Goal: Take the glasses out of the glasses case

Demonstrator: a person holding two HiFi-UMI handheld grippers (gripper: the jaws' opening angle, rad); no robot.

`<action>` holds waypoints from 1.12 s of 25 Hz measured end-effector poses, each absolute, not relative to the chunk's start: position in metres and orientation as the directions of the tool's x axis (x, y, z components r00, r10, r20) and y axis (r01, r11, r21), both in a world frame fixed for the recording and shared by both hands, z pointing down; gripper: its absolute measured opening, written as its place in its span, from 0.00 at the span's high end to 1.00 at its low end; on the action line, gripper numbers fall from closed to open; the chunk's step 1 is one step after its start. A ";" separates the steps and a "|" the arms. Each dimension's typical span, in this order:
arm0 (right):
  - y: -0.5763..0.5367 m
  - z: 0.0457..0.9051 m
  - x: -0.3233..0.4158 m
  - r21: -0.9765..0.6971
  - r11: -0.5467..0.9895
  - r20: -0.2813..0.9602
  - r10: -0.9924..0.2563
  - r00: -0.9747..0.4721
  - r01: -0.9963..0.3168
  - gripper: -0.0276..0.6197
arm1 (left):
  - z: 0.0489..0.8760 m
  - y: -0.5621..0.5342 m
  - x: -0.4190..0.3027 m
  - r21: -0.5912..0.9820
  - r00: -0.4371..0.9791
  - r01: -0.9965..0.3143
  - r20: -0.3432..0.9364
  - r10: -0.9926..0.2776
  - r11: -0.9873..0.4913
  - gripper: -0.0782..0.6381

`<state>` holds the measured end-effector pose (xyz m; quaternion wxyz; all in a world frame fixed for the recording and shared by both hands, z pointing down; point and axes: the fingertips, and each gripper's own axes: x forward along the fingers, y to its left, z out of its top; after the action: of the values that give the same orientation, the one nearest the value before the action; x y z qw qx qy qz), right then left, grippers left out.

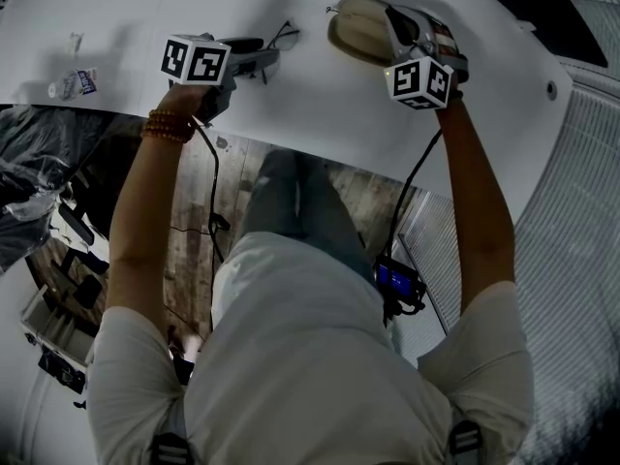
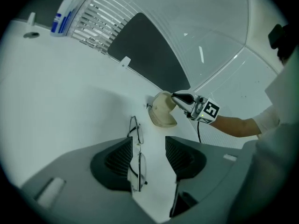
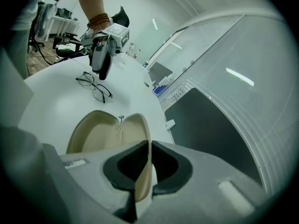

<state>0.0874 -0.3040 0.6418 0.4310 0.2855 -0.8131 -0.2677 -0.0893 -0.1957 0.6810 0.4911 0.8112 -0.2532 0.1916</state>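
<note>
Glasses (image 2: 140, 168) on table (image 2: 60, 106) between wide-apart left gripper (image 2: 150, 155) jaws; right gripper (image 3: 148, 164) jaws tight on open glasses case (image 3: 100, 132) at 1 o'clock

Bare table (image 1: 310, 85) between glasses (image 1: 284, 35) and case (image 1: 356, 29)

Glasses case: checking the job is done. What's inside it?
Only bare beige lining shows in the open glasses case. The glasses lie outside on the table. The right gripper, clamped on one shell's rim, covers part of that shell.

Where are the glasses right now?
In the left gripper view, the glasses lie on the white table between the left gripper's open fingers, left of the open case the right gripper clamps.
</note>
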 end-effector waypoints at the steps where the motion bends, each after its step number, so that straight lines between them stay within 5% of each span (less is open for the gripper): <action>1: -0.303 0.642 0.086 0.682 0.692 0.547 -0.697 -0.463 -0.235 0.92 | 0.681 -0.196 -0.094 0.682 0.786 -0.615 0.572 -0.236 -0.396 0.58; 11: -0.277 0.604 0.076 0.691 0.677 0.513 -0.705 -0.489 -0.252 0.88 | 0.580 -0.191 -0.106 0.507 0.721 -0.692 0.441 -0.535 -0.515 0.89; 16: -0.239 0.540 0.063 0.625 0.656 0.445 -0.744 -0.499 -0.422 0.89 | 0.524 -0.168 -0.089 0.484 0.733 -0.677 0.369 -0.571 -0.555 0.89; 28: -0.155 0.323 0.071 0.299 0.480 0.061 -0.872 -0.486 -0.825 0.95 | 0.352 -0.127 -0.013 0.258 0.739 -0.669 0.135 -0.659 -0.697 0.89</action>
<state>0.0713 -0.1550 0.3233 0.1026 0.4966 -0.8542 -0.1151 -0.0131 -0.1275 0.3522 0.1466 0.9210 -0.3606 0.0161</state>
